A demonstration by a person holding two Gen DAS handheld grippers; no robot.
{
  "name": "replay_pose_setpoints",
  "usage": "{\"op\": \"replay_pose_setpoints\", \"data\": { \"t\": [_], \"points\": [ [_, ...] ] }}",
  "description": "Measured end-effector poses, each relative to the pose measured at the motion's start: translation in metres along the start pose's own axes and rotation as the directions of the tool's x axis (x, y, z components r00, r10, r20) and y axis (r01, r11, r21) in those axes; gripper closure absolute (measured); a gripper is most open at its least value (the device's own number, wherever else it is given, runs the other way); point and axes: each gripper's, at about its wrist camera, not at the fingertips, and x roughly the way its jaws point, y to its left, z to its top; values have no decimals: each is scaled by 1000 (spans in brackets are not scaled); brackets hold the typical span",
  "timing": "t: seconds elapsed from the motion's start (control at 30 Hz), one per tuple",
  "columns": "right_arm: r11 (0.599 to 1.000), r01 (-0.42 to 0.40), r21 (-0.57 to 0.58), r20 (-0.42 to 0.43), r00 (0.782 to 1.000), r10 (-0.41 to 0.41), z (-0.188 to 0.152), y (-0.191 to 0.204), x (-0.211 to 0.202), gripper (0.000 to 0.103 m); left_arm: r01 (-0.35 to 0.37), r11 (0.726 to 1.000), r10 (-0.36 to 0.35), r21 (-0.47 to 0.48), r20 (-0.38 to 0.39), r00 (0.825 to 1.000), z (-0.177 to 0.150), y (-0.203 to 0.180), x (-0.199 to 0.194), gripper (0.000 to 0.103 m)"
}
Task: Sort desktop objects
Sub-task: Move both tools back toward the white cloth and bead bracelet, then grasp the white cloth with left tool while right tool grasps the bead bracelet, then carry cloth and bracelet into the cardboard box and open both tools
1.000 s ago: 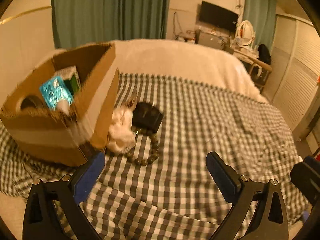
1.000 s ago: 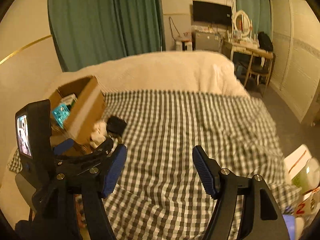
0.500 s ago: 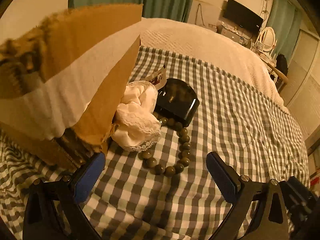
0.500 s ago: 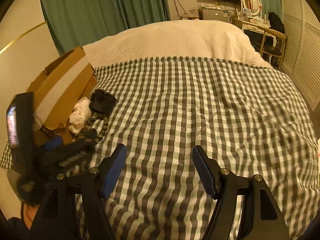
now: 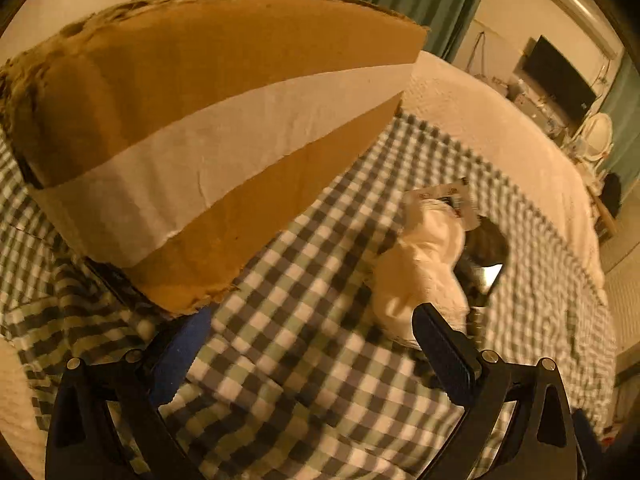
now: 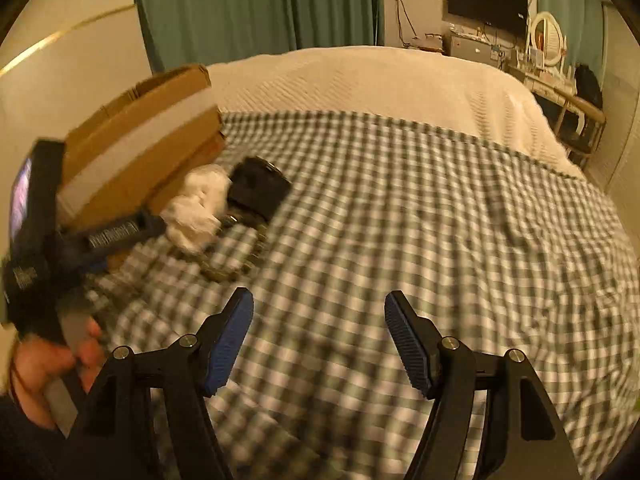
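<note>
The left gripper (image 5: 312, 336) tilts down beside the brown cardboard box (image 5: 208, 128), jaws apart and empty. The crumpled white lace cloth (image 5: 420, 272) lies at two o'clock, touching its right finger. The right gripper (image 6: 320, 332) hangs gaping, empty, over the green-checked blanket (image 6: 420, 208).

Your bed (image 6: 400, 80) wears a checked cloth (image 6: 400, 208). On it sit the box (image 6: 136, 148), a white cloth (image 6: 198, 204), a black case (image 6: 256, 190) and beads (image 6: 224, 272), all close together.
</note>
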Motion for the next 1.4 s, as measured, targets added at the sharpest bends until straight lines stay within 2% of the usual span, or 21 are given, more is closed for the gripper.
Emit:
{"op": "replay_pose_setpoints", "data": {
  "t": [0.1,0.17,0.23,0.33,0.4,0.47,0.6,0.67,0.7,0.8,0.83,1.0,1.2,1.4],
  "points": [
    [993,-57,101,10,998,56,5,-6,6,35,49,998,-49,26,14,999,-2,-7,-4,0],
    [982,-93,162,-3,996,94,7,-12,17,43,79,994,-80,73,22,997,-5,-17,-4,0],
    [966,-135,221,-23,989,144,8,-18,32,58,90,989,-93,114,27,995,-5,-26,1,0],
    [951,-169,261,-50,981,188,11,-18,53,65,99,986,-104,131,27,994,3,-32,17,2],
    [946,-190,261,-53,976,211,14,-13,65,65,115,986,-117,121,12,993,7,-29,26,17],
    [945,-212,250,-58,971,233,18,-5,74,67,127,986,-125,112,-21,992,10,-25,33,50],
    [946,-213,245,-127,960,250,18,10,104,73,143,980,-140,139,-33,990,12,-25,36,78],
    [955,-182,235,-148,964,220,15,15,110,87,144,974,-144,176,-17,989,5,-30,27,88],
    [966,-151,208,-160,970,186,13,17,110,92,147,971,-150,191,-3,989,3,-31,23,88],
    [978,-110,176,-170,975,141,10,16,97,92,155,966,-162,207,18,987,8,-36,14,88],
    [985,-75,153,-170,980,101,9,15,88,92,161,965,-170,209,26,985,9,-37,10,89],
    [995,-5,103,-121,993,17,11,7,35,92,205,954,-227,218,82,970,18,-44,-30,89],
    [999,43,21,-20,999,-42,32,18,-38,92,228,947,-273,225,195,942,35,-27,-99,89],
    [998,21,-58,92,996,-15,74,56,-92,92,179,968,-227,176,305,925,83,-2,-147,89]
  ]
}}
